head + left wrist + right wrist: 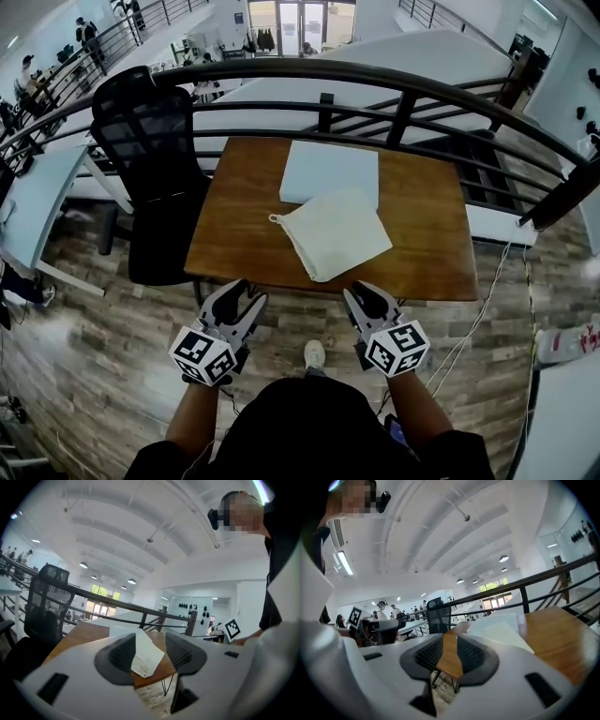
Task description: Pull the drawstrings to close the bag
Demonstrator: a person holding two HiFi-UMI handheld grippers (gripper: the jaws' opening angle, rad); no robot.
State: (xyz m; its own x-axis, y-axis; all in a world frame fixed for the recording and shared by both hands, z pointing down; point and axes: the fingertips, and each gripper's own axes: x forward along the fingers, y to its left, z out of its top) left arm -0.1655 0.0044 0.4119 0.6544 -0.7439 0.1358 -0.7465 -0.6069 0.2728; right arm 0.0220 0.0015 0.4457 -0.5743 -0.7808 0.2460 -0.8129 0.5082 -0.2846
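Observation:
A white cloth drawstring bag (336,232) lies flat on the wooden table (422,244), its drawstring loop (275,218) sticking out at its left corner. It partly overlaps a flat white box (328,169) behind it. Both grippers hover short of the table's near edge, over the floor. My left gripper (248,292) is open and holds nothing; the bag (146,657) shows through the gap of this gripper (150,645). My right gripper (366,292) stands narrowly open, also holding nothing; in the view of this gripper (450,651) the bag (501,633) lies up to the right.
A black mesh office chair (150,178) stands at the table's left side. A dark metal railing (375,89) curves behind the table. A white desk (37,202) is at far left. A cable (478,319) hangs at the table's right. The person's shoe (315,353) is below.

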